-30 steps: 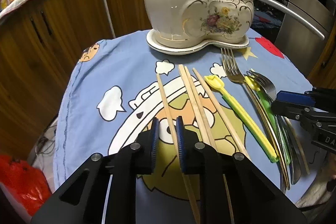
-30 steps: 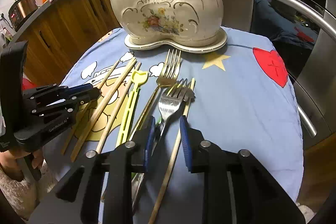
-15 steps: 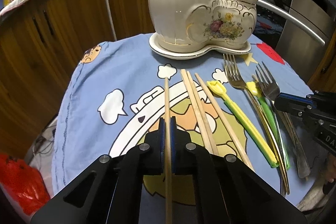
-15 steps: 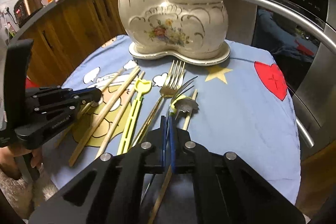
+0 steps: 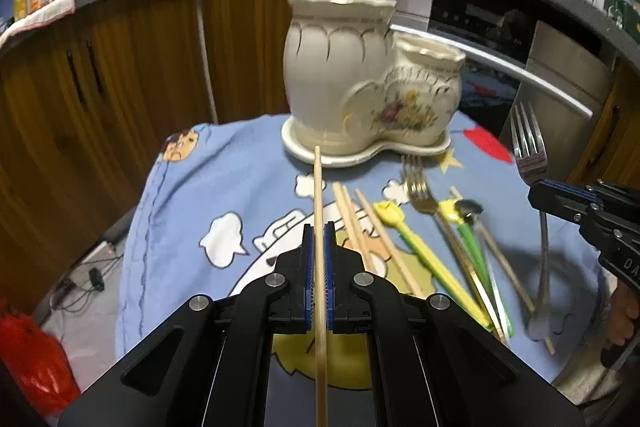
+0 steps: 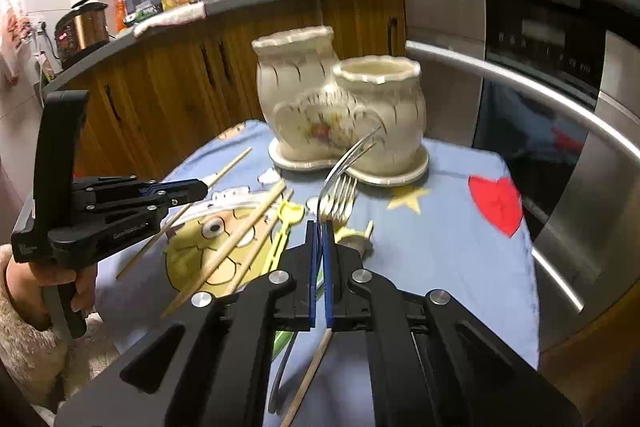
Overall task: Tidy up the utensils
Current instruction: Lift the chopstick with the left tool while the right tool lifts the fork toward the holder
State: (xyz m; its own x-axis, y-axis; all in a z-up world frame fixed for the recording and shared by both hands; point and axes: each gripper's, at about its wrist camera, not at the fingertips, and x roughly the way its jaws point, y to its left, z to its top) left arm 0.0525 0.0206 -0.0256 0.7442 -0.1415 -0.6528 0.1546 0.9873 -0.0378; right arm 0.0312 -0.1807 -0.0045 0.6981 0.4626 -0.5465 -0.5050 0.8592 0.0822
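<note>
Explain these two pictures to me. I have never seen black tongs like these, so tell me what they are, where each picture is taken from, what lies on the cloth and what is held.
No robot here: a person holds a black hand-held clamp in each hand, and each clamp has a wide-angle camera looking along its two fingers. One picture comes from the left gripper, the other from the right gripper; each also shows the other clamp at its edge.

The left gripper is shut on one wooden chopstick, lifted and pointing toward the cream ceramic holder, which has two openings. The right gripper is shut on a silver fork, also off the cloth.

On the blue cartoon cloth lie more chopsticks, another fork, and yellow and green plastic utensils.
</note>
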